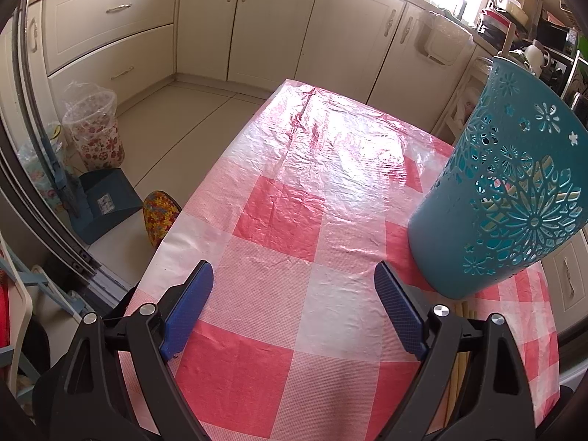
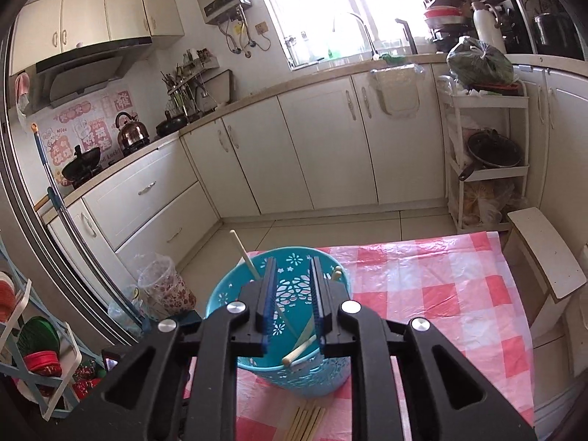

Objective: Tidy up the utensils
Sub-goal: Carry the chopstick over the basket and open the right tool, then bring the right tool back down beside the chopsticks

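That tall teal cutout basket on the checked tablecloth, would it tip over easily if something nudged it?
Probably fairly easily. The teal basket is tall, narrower at its base than at its rim, and its pierced plastic walls look light. The chopsticks leaning inside add little weight. The glossy plastic tablecloth might let it slide rather than topple.

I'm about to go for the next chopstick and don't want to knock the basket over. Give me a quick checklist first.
1. Right gripper empty: ok, nothing between its pads, jaws slightly apart above the teal basket.
2. Basket upright on the checked tablecloth: ok.
3. Chopsticks already in the basket: ok, several lean inside.
4. Loose chopsticks left on the table: ok, a bundle lies just in front of the basket.
5. Left gripper free: ok, wide open, holding nothing.
6. Exact count remaining: cannot tell.
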Action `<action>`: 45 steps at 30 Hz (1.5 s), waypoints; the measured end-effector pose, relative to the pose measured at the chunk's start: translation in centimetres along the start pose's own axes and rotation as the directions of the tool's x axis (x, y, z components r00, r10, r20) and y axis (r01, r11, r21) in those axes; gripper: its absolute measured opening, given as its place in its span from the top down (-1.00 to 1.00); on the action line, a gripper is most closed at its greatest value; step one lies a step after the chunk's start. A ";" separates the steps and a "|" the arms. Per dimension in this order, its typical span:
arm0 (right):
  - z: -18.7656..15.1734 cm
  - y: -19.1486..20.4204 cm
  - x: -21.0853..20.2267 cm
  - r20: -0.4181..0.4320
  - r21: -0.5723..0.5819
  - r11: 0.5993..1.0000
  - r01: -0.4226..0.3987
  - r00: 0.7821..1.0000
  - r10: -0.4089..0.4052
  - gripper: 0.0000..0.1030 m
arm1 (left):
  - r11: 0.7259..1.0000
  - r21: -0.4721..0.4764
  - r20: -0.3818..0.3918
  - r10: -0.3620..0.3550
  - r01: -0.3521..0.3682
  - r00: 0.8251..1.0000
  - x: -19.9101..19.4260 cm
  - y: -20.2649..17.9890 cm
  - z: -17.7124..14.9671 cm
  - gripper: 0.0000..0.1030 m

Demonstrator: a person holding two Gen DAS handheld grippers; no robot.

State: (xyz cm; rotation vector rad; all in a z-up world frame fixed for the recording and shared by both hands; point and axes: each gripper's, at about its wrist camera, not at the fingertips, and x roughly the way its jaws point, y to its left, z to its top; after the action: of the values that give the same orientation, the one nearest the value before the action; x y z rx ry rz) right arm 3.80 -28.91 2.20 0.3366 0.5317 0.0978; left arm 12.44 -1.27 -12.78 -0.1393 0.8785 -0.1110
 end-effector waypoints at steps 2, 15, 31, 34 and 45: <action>0.0 0.2 -1.8 0.040 -0.005 1.000 0.007 0.999 -0.007 0.60 | 1.000 0.001 0.000 0.000 0.000 1.000 0.0 0.0 0.0 -0.66; -11.3 -0.3 -1.1 -0.216 -0.030 0.996 0.086 0.972 -0.091 0.41 | 1.000 0.007 -0.001 0.008 -0.008 1.000 -0.1 0.2 -0.1 -0.67; -16.3 -0.1 6.3 -0.405 -0.108 0.983 0.147 0.897 -0.178 0.56 | 1.000 0.005 -0.002 0.008 -0.008 1.000 0.0 -0.1 -0.1 -0.68; -16.5 -0.1 6.3 -0.406 -0.132 0.978 0.159 0.892 -0.200 0.61 | 1.000 0.005 -0.002 0.007 -0.007 1.000 0.0 -0.1 -0.1 -0.69; -16.9 -1.1 5.1 -0.447 -0.222 0.972 0.083 0.877 -0.177 0.77 | 0.994 0.104 0.024 -0.040 0.037 0.999 -1.4 -2.1 -0.8 -0.69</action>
State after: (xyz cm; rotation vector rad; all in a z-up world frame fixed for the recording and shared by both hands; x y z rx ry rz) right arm -0.44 -24.18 -14.30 0.0774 1.0138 0.0991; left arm 10.91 -3.17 -11.87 -0.0605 0.8423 -0.1901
